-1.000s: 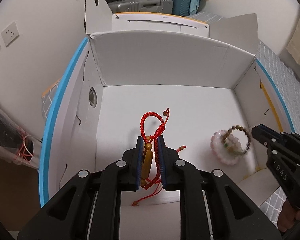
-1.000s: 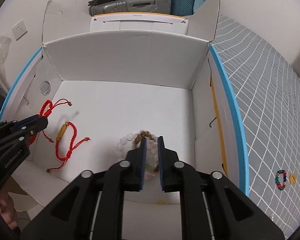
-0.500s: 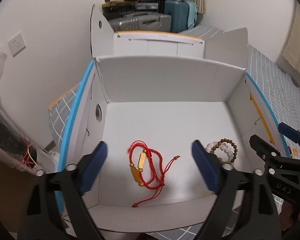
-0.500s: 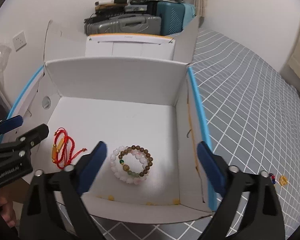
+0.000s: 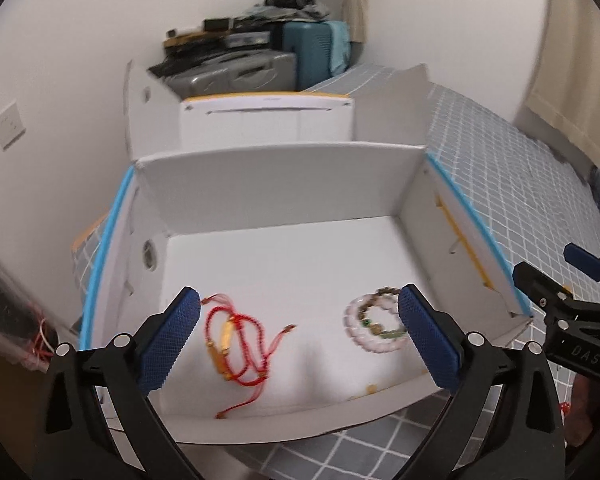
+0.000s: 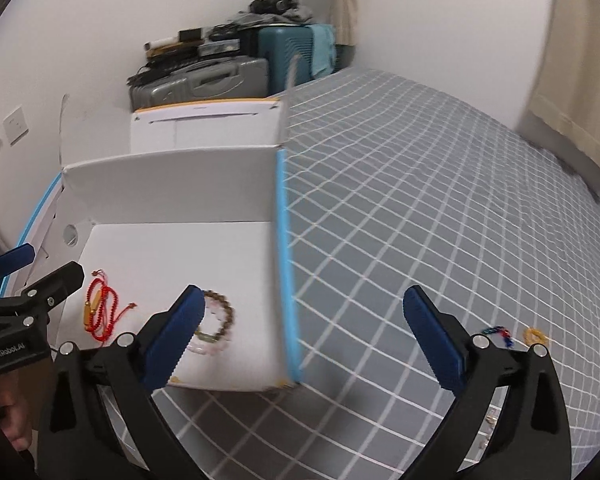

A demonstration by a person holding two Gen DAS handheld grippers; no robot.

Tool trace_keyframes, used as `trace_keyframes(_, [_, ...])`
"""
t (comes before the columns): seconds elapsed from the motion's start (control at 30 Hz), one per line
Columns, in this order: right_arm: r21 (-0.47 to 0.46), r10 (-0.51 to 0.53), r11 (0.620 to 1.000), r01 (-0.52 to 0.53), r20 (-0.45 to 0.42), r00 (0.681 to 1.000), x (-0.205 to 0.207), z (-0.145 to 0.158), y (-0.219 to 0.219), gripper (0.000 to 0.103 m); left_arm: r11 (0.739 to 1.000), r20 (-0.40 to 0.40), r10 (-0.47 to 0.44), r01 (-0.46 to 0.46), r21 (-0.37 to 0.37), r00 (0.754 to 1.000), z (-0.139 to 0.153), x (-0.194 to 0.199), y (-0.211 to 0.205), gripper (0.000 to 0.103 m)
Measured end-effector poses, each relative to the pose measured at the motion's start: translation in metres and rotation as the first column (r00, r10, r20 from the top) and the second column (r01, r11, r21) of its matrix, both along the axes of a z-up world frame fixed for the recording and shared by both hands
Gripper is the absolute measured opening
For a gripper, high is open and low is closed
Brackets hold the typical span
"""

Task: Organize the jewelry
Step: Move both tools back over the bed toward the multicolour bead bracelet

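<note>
From the left wrist camera, the left gripper (image 5: 299,338) hangs above the near edge of the white box (image 5: 284,184), its blue fingers (image 5: 168,342) spread wide and holding nothing. Inside the box, the red cord bracelets (image 5: 236,340) lie on the floor near its left wall, and the bead bracelets (image 5: 374,322) lie near its right wall, well apart from the red ones. The right gripper (image 5: 572,280) shows just outside the box's right wall.

From the right wrist camera, the right gripper (image 6: 302,338) hovers over the box's right wall, fingers (image 6: 434,340) wide open and empty. To the right of the box, on the checked bedspread (image 6: 420,208), lie a colored bead bracelet (image 6: 499,333) and a small yellow piece (image 6: 535,335) just beside it.
</note>
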State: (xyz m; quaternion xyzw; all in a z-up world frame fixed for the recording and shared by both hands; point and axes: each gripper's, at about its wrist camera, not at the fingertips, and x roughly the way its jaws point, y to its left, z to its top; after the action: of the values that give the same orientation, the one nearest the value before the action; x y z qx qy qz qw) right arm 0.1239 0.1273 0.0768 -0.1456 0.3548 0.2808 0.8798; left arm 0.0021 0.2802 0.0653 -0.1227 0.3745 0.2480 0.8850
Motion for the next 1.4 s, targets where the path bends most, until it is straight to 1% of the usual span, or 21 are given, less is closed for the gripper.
trace_keyframes(0.2, [0.013, -0.068, 0.998, 0.068, 0.017, 0.998, 0.006, 0.008, -0.046, 0.096, 0.997, 0.020, -0.081, 0.081, 0.002, 0.997, 0.008, 0.023, -0.033, 0.097])
trace_keyframes(0.33, [0.018, -0.119, 0.993, 0.119, 0.022, 0.993, 0.010, 0.010, -0.080, 0.096, 0.990, 0.032, -0.139, 0.139, -0.010, 0.990, 0.010, 0.042, -0.057, 0.097])
trace_keyframes(0.5, [0.024, -0.200, 0.980, 0.199, 0.014, 0.980, 0.015, 0.007, -0.125, 0.096, 0.974, 0.039, -0.226, 0.226, -0.007, 0.973, 0.012, 0.068, -0.094, 0.097])
trace_keyframes(0.7, [0.023, -0.298, 0.954, 0.298, -0.001, 0.955, 0.019, 0.000, -0.185, 0.096, 0.948, 0.041, -0.319, 0.319, -0.009, 0.947, 0.010, 0.097, -0.139, 0.097])
trace_keyframes(0.77, [0.021, -0.319, 0.947, 0.319, -0.003, 0.948, 0.019, -0.001, -0.197, 0.096, 0.935, 0.047, -0.352, 0.354, -0.023, 0.935, 0.005, 0.107, -0.151, 0.097])
trace_keyframes(0.87, [0.012, -0.353, 0.935, 0.353, -0.003, 0.935, 0.018, -0.005, -0.219, 0.096, 0.919, 0.029, -0.391, 0.392, -0.035, 0.920, -0.004, 0.126, -0.170, 0.097])
trace_keyframes(1.0, [0.002, -0.400, 0.916, 0.401, -0.014, 0.916, 0.013, -0.015, -0.249, 0.096, 0.895, 0.026, -0.440, 0.441, -0.064, 0.898, -0.014, 0.149, -0.193, 0.097])
trace_keyframes(1.13, [-0.004, -0.434, 0.901, 0.434, -0.031, 0.900, 0.006, -0.026, -0.273, 0.095, 0.873, 0.010, -0.484, 0.483, -0.071, 0.875, -0.026, 0.166, -0.218, 0.097])
trace_keyframes(1.27, [-0.023, -0.463, 0.887, 0.462, -0.054, 0.885, -0.005, -0.042, -0.293, 0.096, 0.848, -0.018, -0.527, 0.524, -0.081, 0.850, -0.045, 0.191, -0.243, 0.097])
trace_keyframes(1.33, [-0.026, -0.473, 0.881, 0.473, -0.072, 0.878, -0.010, -0.050, -0.301, 0.095, 0.842, -0.042, -0.538, 0.534, -0.082, 0.842, -0.057, 0.205, -0.255, 0.097])
trace_keyframes(1.4, [-0.028, -0.489, 0.872, 0.489, -0.087, 0.868, -0.016, -0.059, -0.307, 0.095, 0.834, -0.049, -0.549, 0.544, -0.091, 0.834, -0.066, 0.215, -0.264, 0.097])
